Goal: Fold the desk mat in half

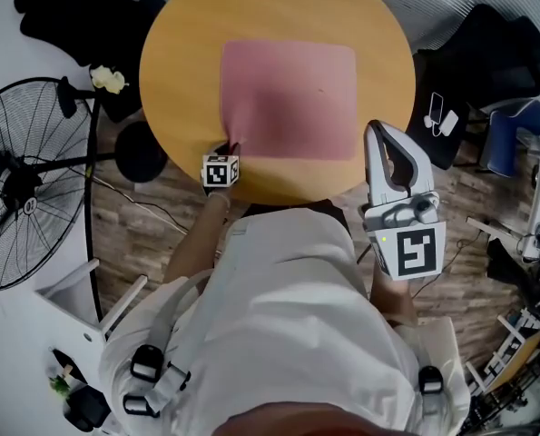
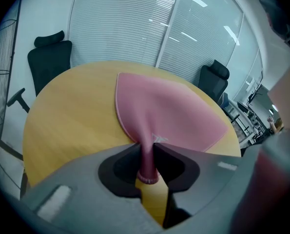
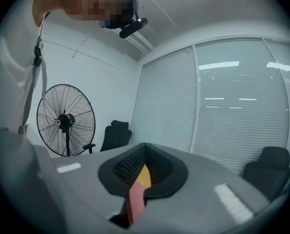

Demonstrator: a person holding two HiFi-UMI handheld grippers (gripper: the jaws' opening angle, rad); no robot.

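Pink desk mat (image 1: 292, 98) is lying flat in the middle of the round wooden table (image 1: 179, 62), long axis going left-right in the head view, short sides facing L and R. Left gripper (image 2: 148, 145) is clamped on the mat's near-left corner, and that corner is puckered up btw the pads. Right gripper (image 3: 145, 147) is off the table's near-right edge, jaw tips together w/ nothing in them.

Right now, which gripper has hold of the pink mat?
The left gripper: its jaws pinch the near corner of the desk mat. The right gripper is clear of it, holding nothing.
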